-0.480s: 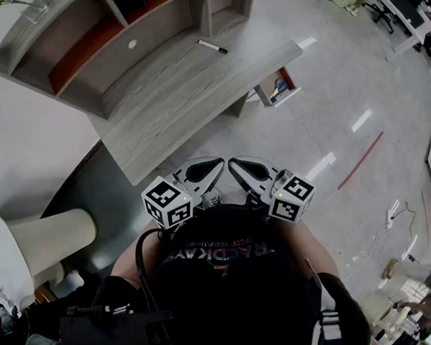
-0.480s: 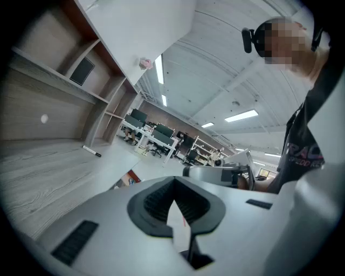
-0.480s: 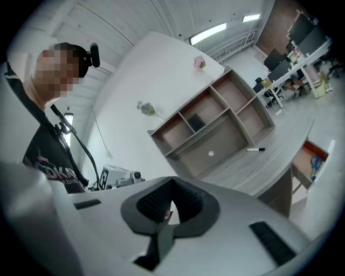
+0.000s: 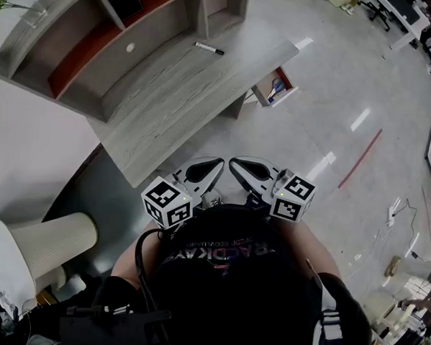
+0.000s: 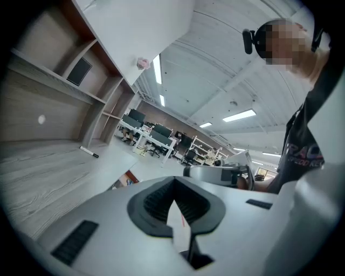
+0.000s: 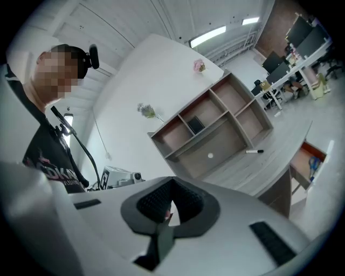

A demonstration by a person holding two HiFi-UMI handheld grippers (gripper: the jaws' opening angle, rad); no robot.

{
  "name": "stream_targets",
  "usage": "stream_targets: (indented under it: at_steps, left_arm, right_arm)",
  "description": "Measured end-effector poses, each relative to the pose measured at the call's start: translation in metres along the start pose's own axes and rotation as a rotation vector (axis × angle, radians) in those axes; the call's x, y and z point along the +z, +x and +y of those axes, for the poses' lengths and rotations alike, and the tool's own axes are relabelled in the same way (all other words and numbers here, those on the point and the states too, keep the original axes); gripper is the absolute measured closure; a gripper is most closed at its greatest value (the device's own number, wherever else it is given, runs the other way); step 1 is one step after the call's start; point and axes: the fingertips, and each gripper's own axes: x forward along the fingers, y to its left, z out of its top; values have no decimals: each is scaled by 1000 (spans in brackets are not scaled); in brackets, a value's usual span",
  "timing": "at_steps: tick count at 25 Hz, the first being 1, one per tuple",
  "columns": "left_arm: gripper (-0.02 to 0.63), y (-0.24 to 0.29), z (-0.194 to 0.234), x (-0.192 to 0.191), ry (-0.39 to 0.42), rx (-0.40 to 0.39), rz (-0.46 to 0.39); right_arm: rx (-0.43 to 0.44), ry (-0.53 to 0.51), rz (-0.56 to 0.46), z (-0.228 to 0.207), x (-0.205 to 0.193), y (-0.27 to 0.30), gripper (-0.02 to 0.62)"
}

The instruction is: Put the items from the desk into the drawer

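A black-and-white marker lies on the grey wooden desk, near its far end. It shows again as the marker in the left gripper view and the marker in the right gripper view. A small white round thing sits by the desk's back panel. At the desk's far end the drawer stands open with blue items inside. My left gripper and right gripper are held side by side at the person's chest, well short of the desk. Both are shut and hold nothing.
Shelves with reddish backs rise behind the desk. A white ribbed cylinder stands at the lower left. Glossy floor spreads to the right, with office desks and chairs far off. The person's dark shirt fills the bottom of the head view.
The head view has shifted slightly, so the desk and drawer sit a little higher in the picture. Both grippers stay where they were, still shut.
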Motion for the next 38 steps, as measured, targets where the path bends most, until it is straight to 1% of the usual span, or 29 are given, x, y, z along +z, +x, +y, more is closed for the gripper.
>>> stream_targets:
  at_steps: [3,8,12,17,26,30,33,38]
  left_arm:
    - [595,1,0,0,0,0,1]
    - [595,-3,2,1,9,11,3]
    - [595,-7,9,1,16,31,1]
    - [595,-15,19,3,-6,54,-27]
    - [595,-22,33,12,-5,73,-55]
    - [595,-20,38,19,7,91,-63]
    - [595,-14,45,26,15,109,-66]
    - [595,4,61,35,13,152,-77]
  right_arm:
    - [18,-2,-9,2,2,0,578]
    - [9,-28,8,3,1,4,578]
    - [8,-19,9,1,1,9,578]
    - [-2,-37,38,1,-2,17,579]
    - [-2,-64,52,-2,4,34,578]
    - [-7,-51,47,-14,9,35,578]
    - [-11,-55,40,-29,21,38,578]
    - [26,-76,55,-51,41,45,578]
